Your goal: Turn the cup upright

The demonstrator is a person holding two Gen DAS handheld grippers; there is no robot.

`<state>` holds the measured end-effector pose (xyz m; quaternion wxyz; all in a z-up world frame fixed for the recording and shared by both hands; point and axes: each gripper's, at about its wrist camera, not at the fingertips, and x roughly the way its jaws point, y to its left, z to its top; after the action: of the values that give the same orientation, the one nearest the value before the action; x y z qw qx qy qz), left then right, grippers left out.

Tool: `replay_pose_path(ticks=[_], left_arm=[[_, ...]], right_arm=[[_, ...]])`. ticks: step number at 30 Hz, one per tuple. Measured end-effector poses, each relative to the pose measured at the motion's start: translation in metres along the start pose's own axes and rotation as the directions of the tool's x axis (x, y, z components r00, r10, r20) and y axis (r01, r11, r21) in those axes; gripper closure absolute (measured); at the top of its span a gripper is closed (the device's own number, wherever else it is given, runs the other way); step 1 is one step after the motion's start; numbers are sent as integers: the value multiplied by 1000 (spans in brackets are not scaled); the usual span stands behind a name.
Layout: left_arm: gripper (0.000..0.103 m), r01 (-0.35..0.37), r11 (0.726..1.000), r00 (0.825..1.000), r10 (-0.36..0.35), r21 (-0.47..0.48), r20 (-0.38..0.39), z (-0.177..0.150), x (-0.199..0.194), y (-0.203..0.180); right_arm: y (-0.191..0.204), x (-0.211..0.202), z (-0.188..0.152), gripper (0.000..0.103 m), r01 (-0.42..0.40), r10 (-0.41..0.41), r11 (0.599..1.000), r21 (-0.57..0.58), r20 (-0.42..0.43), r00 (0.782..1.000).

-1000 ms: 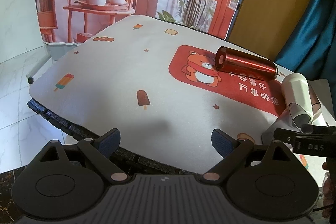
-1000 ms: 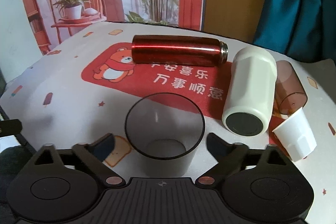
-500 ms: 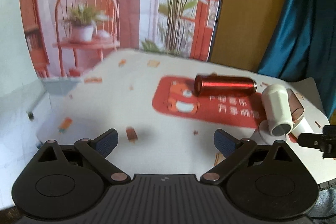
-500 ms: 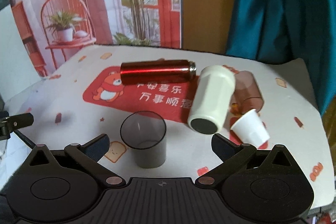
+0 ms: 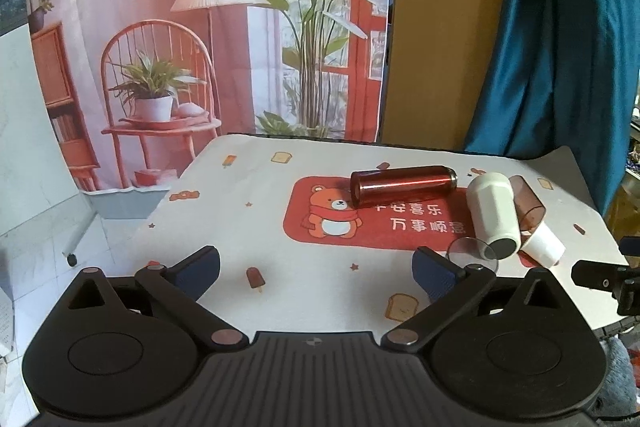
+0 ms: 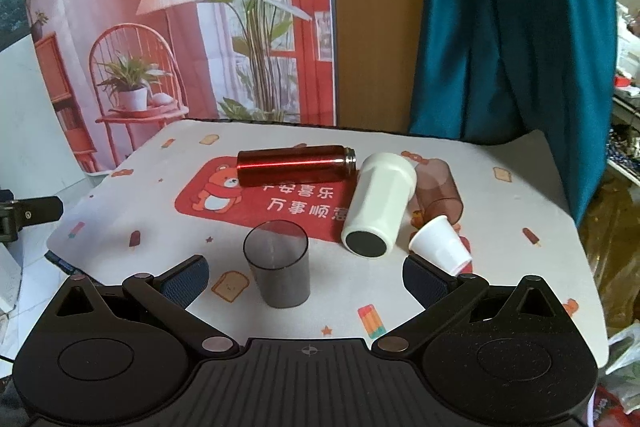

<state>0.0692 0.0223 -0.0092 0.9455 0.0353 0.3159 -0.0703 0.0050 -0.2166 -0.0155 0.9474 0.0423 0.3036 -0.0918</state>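
Note:
A smoky clear cup (image 6: 279, 265) stands upright on the table, mouth up, just ahead of my right gripper (image 6: 306, 277), which is open and empty with the cup between and beyond its fingers. In the left wrist view only the cup's rim (image 5: 472, 254) shows behind the right finger. My left gripper (image 5: 316, 271) is open and empty above the table's near left part. A red metal bottle (image 6: 296, 165), a white tumbler (image 6: 378, 205), a brown clear cup (image 6: 438, 191) and a small white paper cup (image 6: 440, 251) lie on their sides.
The table carries a white cloth (image 6: 500, 227) with a red bear panel (image 6: 256, 197). A printed backdrop (image 6: 180, 27), a yellow wall and a teal curtain (image 6: 512, 27) stand behind. The table edge runs close on the left (image 5: 132, 239).
Both grippers have pulled back and risen from the table. The right gripper has backed off the upright smoky cup, which stays standing.

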Motion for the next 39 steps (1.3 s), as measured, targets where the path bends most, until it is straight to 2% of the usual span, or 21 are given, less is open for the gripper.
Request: replay_pose_path(ticks=[8,12,16,21,26,29,39], left_arm=[[0,3,999,1000,-3,36,12,-17,-25,-13],[0,0,999,999,-2,37,50,-30,-35,-19],[0,-21,1000,997,20,6,76,-36,-37,-20],[0,-30,999,998,27,43,62,-41,-33,-30],[0,-32,999,999,31,39,20,-46,-27,-30],[0,-51,998,999,50,47,18,-47,-29,-28],[0,-46,999,999,46,27,9,-48,-30,-24]], right_arm=[[11,-29,-21,0,25,-25,1000,5,37,999],[13,-41,-31,0,57,-57,998,7,67,996],[11,-45,-38,0,67,-68,998,22,77,995],[8,-41,-43,0,76,-78,997,28,67,995],[11,-36,-45,0,67,-68,998,20,57,996],[13,-34,-46,0,67,-68,998,14,52,996],[17,-32,-46,0,64,-64,998,5,49,997]])
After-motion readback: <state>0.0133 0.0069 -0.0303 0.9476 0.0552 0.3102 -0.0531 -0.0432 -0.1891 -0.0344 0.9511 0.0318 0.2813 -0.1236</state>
